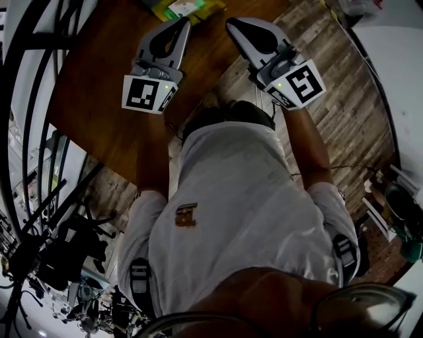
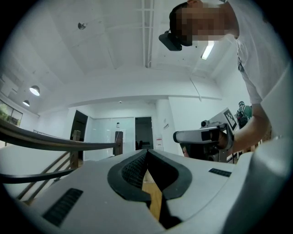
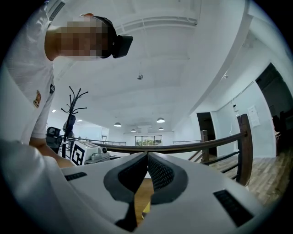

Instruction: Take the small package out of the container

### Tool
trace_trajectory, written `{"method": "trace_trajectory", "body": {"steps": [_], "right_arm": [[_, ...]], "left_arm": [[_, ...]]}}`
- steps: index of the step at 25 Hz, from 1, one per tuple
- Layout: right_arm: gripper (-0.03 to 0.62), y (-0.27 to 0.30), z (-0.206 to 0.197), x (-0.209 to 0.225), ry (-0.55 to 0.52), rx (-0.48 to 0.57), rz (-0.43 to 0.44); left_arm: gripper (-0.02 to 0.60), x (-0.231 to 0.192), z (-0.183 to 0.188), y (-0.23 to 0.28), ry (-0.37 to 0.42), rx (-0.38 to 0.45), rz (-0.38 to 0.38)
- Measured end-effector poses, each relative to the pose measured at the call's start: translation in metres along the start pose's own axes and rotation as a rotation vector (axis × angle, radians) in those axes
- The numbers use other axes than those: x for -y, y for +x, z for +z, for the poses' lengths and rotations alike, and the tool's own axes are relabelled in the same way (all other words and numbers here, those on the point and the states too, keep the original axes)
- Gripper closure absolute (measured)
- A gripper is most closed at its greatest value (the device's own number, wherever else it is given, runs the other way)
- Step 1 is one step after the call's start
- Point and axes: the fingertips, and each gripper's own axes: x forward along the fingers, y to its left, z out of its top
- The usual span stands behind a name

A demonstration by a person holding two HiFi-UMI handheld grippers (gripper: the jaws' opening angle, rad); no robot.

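Glasses [image 1: 360,305] and a white shirt [image 1: 238,211] fill the bottom of the head view: one person stands at the edge of one wooden table [image 1: 99,99]. Two grippers are held out side by side, each with one marker cube at its rear: the left cube [image 1: 149,92] is over the table, the right cube [image 1: 304,82] is off the table's edge, over plank floor [image 1: 344,59].

The left gripper [image 1: 183,22] reaches over the table top. In its own view its claw [image 2: 146,151] is pinched fully together with nothing in it, only bare wood showing below. The right gripper [image 1: 232,24] has its tips over the table too. Its claw [image 3: 147,154] is likewise pressed together and empty.

At the table's far side, just past both sets of tips, lies one patch of green-and-yellow packaging [image 1: 186,8], cut off by the frame. Whether it is the container or the small package cannot be told.
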Motion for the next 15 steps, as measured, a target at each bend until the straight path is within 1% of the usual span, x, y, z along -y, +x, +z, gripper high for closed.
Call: {"method": "trace_trajectory", "body": {"steps": [3, 9, 15], "right_arm": [[0.562, 0.007, -0.004, 0.009, 0.004, -0.006, 0.004], [0.562, 0.021, -0.011, 0.033, 0.014, -0.014, 0.039], [0.562, 0.045, -0.019, 0.075, -0.007, -0.037, 0.099]], "left_arm": [[0.563, -0.009, -0.011, 0.009, 0.006, -0.038, -0.002], [0.561, -0.028, -0.026, 0.026, 0.005, -0.079, 0.027], [0.561, -0.050, -0.042, 0.055, 0.036, -0.144, 0.063]]}}
